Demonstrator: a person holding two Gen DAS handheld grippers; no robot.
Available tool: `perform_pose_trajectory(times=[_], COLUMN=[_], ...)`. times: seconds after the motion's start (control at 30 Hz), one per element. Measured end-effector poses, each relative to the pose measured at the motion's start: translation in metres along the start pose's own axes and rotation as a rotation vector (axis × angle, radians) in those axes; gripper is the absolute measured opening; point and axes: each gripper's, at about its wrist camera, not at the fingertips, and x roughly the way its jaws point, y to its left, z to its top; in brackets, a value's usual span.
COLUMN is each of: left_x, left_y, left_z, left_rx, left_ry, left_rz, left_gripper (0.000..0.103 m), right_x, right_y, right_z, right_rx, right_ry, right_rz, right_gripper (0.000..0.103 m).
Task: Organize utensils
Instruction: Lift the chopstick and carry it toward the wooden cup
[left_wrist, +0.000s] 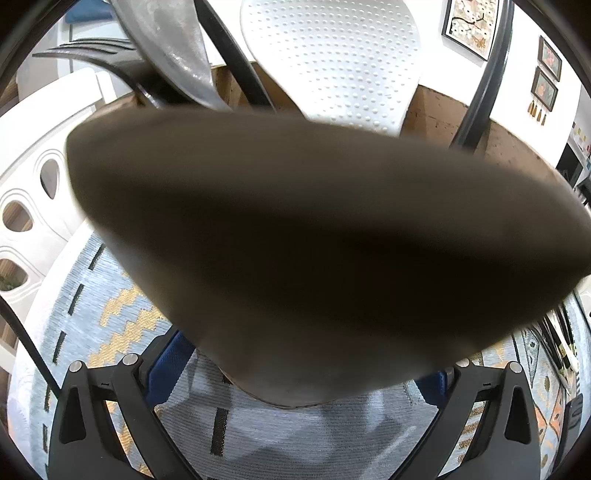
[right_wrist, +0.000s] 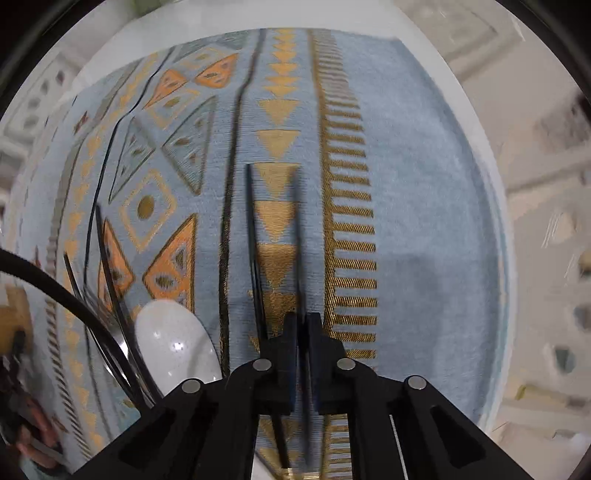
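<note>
Right gripper (right_wrist: 301, 325) clenching thin black utensil (right_wrist: 255, 240) above placemat (right_wrist: 424, 184); you're carrying it next into left gripper's (left_wrist: 295, 387) brown holder (left_wrist: 314, 240) (left grasping it).

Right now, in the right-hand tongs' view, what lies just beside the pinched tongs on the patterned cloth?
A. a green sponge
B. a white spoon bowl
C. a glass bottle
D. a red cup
B: a glossy white spoon bowl lies to the left of the right tongs on the blue and gold cloth.
</note>
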Motion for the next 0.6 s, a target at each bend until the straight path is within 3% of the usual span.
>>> perform_pose_trajectory(times=[0.3,0.6], left_x=[-0.001,-0.001], left_y=[-0.001,-0.001], left_z=[-0.001,-0.001], left_rx=[0.000,0.000], left_ry=[-0.001,-0.001], left_rz=[0.000,-0.001], left_gripper=[0.103,0.103], right_x=[-0.090,-0.155], right_y=[-0.022,0.008], right_z=[-0.019,-0.047], right_rx=[0.079,0.132], right_ry=[-0.313,-0.559], right_rz=[0.167,0.174], right_gripper=[0.005,0.005])
